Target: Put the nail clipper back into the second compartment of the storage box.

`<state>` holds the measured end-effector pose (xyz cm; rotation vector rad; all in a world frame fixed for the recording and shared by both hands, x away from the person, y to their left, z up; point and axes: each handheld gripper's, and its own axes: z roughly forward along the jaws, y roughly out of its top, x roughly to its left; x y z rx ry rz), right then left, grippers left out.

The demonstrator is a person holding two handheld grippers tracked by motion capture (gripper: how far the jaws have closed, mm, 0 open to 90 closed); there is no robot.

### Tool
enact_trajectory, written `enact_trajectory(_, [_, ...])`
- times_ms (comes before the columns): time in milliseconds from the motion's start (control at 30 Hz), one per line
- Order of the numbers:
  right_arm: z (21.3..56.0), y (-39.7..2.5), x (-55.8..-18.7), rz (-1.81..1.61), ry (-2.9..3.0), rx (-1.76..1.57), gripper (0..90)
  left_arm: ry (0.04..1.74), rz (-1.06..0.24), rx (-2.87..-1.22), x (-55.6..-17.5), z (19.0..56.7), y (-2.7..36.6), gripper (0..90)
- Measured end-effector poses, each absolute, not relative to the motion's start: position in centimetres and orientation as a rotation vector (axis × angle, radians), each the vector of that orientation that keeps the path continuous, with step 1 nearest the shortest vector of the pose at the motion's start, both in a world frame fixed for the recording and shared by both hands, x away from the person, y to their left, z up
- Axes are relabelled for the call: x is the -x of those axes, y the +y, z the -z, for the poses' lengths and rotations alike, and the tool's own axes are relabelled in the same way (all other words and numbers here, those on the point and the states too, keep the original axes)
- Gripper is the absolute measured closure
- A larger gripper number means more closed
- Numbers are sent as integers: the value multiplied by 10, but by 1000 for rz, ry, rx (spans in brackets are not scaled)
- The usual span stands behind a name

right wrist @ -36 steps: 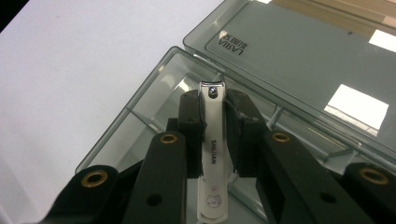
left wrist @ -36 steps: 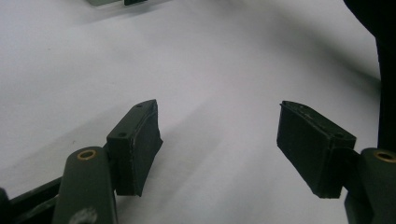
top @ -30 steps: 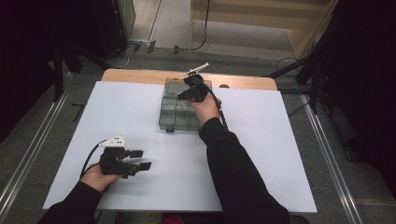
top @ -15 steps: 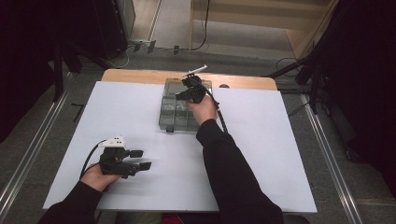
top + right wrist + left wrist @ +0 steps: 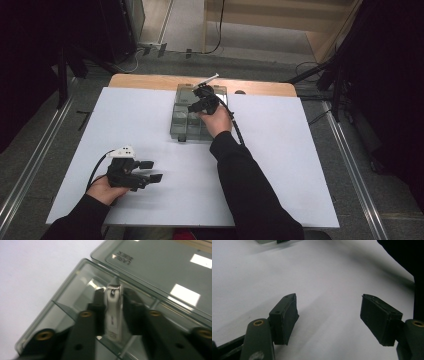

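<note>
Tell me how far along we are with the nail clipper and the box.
Done: the clear compartment box lies open and the nail clipper is grasped. In hand: the right claw holds it above a compartment. Left: lowering, releasing, probably closing the lid. The left claw rests open on the white tabletop.

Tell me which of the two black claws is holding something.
The right claw, over the clear grey plastic compartment box, grips a small silver metal nail clipper. The left claw stands open with nothing between its jaws, above the white table cover.
</note>
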<state>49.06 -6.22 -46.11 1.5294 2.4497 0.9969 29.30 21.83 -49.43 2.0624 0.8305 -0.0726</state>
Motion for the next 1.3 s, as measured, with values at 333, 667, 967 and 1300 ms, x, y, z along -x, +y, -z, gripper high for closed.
enact_trajectory(333, [454,-66,-481,-1116,2454,-1417,501,851,61,-2054,-297,492,219,294])
enact_trajectory(667, [449,-79,-468,-1201,2505,-1316,422,841,43,-2079,-303,490,211,294])
enact_trajectory(967, [443,-98,-452,-1285,2507,-1271,285,881,80,-2051,-316,486,208,293])
enact_trajectory(1300, [446,-114,-436,-1278,2500,-1265,285,879,45,-2075,-327,484,201,293])
